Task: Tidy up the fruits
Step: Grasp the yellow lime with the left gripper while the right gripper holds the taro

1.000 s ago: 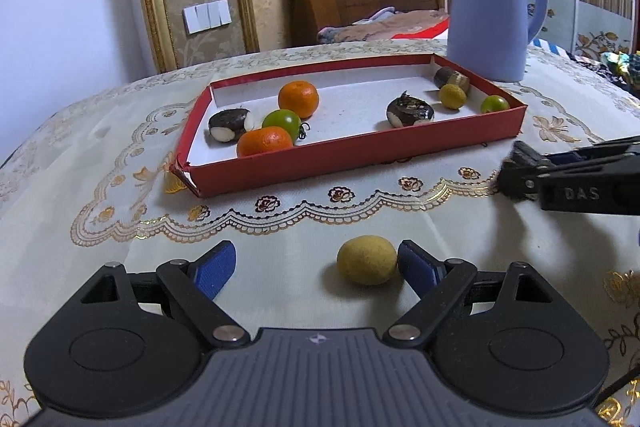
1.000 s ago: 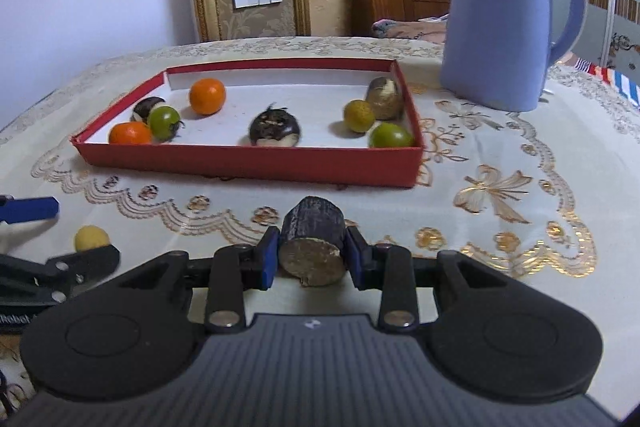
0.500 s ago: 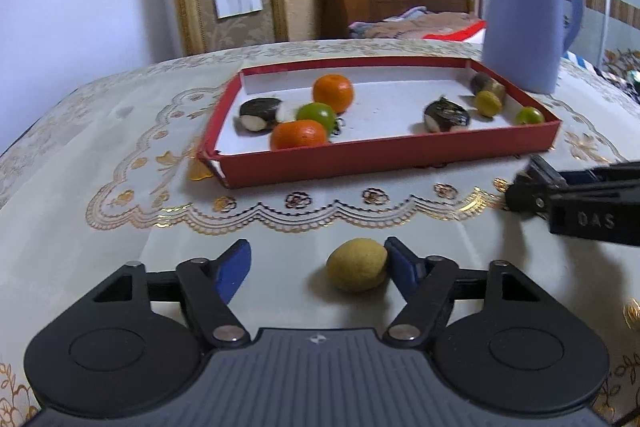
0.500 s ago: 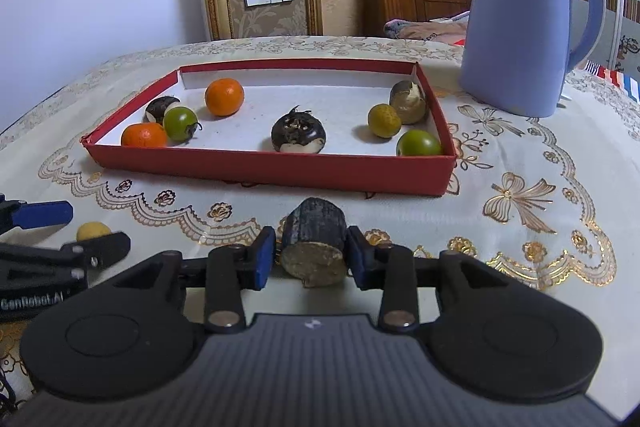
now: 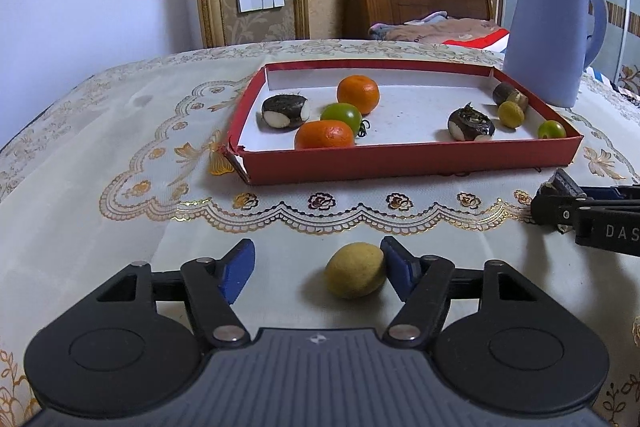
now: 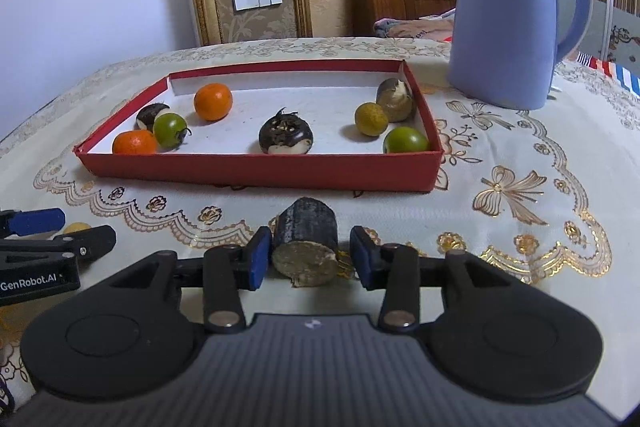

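— Reporting on the left hand-held gripper [image 5: 318, 269]: jaws apart, a yellow fruit [image 5: 355, 269] on the surface [image 5: 120, 163] between them, seemingly touching only one pad.

— And the right hand-held gripper [image 6: 308, 259]?

— Opening; the dark sugarcane piece [image 6: 306, 247] lies between its pads, unclamped. Both items sit before the red tray [image 6: 256, 173].

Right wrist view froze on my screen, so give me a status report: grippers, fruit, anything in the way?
Right gripper opening, dark stub between its jaws, on the cloth. Left gripper open around yellow fruit, one pad touching. Red tray ahead, path clear.
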